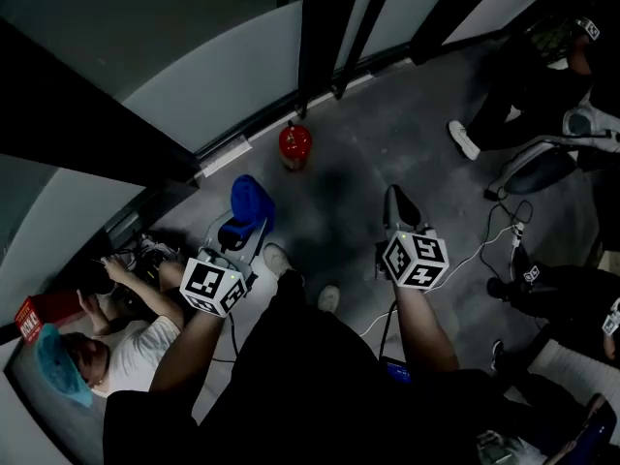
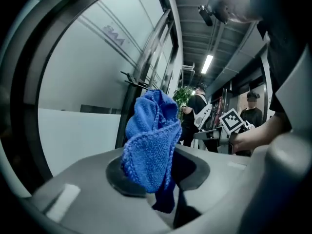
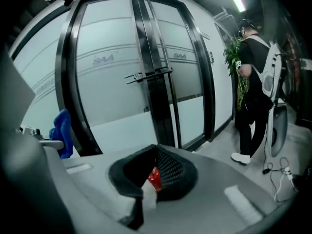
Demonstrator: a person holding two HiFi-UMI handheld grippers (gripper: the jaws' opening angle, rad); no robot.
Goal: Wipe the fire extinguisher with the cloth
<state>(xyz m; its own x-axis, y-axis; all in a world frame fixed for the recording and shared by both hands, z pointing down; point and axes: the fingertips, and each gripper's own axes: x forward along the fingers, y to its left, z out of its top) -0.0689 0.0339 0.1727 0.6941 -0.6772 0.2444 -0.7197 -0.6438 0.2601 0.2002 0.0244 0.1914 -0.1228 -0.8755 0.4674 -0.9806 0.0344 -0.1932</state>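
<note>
One fire extinguisher (image 1: 294, 145); one cloth (image 1: 251, 201); two grippers: left gripper (image 1: 246, 225), right gripper (image 1: 396, 200).

Grey floor (image 1: 368, 163) runs up to frosted glass doors (image 3: 112, 87) in black frames. At the floor's left edge, a person (image 1: 131, 347) in a blue cap (image 1: 60, 368) crouches beside a red box (image 1: 39, 315). A white cable (image 1: 481, 247) trails along the right side. Another person (image 3: 253, 77) stands by a plant (image 3: 233, 57).

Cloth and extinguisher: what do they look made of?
Cloth: blue knitted or terry-like fabric, soft and matte; looped stitches show and it bunches in folds. Extinguisher: red body with a faint sheen, probably painted metal, but too small and dim to be sure.
</note>
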